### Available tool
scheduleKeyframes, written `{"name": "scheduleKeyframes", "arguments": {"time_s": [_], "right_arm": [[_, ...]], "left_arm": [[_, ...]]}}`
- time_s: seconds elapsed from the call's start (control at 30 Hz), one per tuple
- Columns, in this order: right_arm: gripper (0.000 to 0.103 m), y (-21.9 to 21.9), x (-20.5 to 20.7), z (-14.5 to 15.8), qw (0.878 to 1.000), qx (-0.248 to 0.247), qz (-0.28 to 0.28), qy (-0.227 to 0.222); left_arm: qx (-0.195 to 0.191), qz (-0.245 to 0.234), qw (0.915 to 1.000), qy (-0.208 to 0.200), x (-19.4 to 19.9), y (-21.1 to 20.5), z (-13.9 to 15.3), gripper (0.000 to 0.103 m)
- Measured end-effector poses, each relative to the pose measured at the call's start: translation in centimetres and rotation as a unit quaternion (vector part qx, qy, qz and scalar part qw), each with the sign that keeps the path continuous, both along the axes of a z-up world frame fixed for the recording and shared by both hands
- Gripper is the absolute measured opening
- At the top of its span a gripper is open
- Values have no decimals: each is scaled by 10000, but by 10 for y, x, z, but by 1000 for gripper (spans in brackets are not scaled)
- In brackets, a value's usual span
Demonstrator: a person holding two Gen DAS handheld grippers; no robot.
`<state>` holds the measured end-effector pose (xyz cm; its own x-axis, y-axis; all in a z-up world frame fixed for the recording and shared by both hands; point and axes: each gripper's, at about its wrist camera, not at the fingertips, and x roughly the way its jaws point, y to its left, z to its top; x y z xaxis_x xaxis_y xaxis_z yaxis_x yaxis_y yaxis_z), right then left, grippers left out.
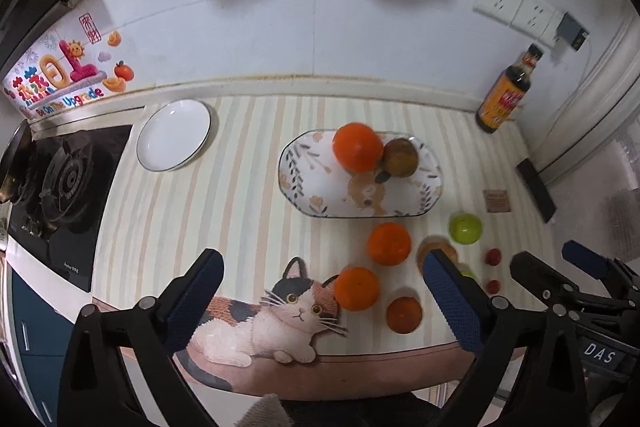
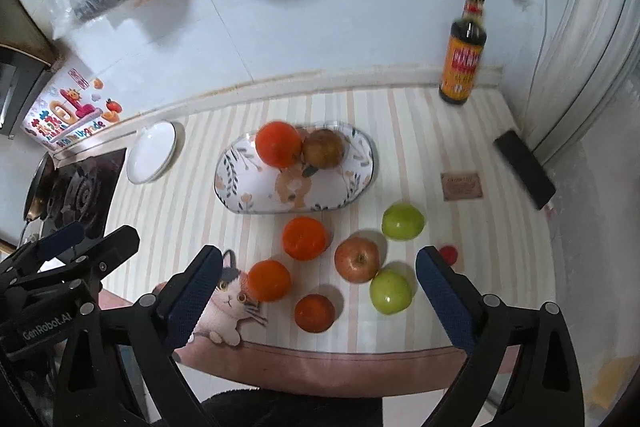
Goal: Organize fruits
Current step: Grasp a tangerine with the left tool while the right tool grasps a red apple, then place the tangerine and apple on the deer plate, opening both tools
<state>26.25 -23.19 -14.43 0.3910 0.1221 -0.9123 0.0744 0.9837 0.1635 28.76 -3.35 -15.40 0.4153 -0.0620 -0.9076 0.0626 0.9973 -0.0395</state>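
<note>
An oval patterned plate (image 1: 304,183) (image 2: 240,187) holds an orange (image 1: 357,147) (image 2: 278,143) and a brown fruit (image 1: 401,157) (image 2: 323,149). In front of it on the striped mat lie three oranges (image 2: 304,237) (image 2: 269,280) (image 2: 315,312), a red apple (image 2: 357,259) and two green apples (image 2: 402,221) (image 2: 390,291). My left gripper (image 1: 322,287) is open and empty above the near oranges (image 1: 356,287). My right gripper (image 2: 319,289) is open and empty above the loose fruit.
An empty white round plate (image 1: 174,135) (image 2: 152,157) sits at the back left beside the gas stove (image 1: 64,183). A soy sauce bottle (image 2: 462,55) stands at the back right. A black phone (image 2: 524,169), a small brown card (image 2: 462,186) and a small red fruit (image 2: 448,253) lie to the right.
</note>
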Motion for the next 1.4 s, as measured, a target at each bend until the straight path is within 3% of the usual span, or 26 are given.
{"name": "scheduleKeyframes", "arguments": {"time_s": [0.23,0.33,0.4,0.5,0.6,0.63,0.73,0.8,0.87,0.97,1.07,1.4], "right_arm": [[99,-33,25,-95,9952,498,-268,805],[96,-45,38,-130,9908,757,-351,1070],[83,-49,47,-151,9873,868,-358,1284],[82,-48,57,-172,9854,776,-266,1491],[81,-42,65,-184,9835,679,-96,1674],[81,-37,67,-188,9834,586,-3,1716],[81,-27,76,-203,9812,303,194,1896],[69,-21,80,-216,9790,174,307,2008],[67,-16,81,-219,9793,-19,408,1981],[66,-5,78,-220,9782,-51,618,1982],[67,8,67,-223,9729,206,799,2158],[67,29,61,-224,9722,9,985,2123]], "left_arm": [[370,-149,9948,940,18,-15,-86,102],[327,-158,9876,1528,26,-23,-131,102],[270,-187,9819,1868,30,-30,-157,102],[166,-277,9708,2377,35,-42,-195,102],[96,-241,9650,2608,37,-47,-216,102],[29,-216,9644,2636,38,-48,-221,102],[-211,-165,9647,2619,39,-48,-229,83],[-520,-163,9648,2572,36,-49,-226,62],[-207,-237,9684,2473,34,-52,-222,61],[-58,-264,9702,2406,30,-46,-219,61],[-122,-153,9697,2433,23,-33,-220,61],[-171,-143,9714,2366,20,-32,-221,61]]}}
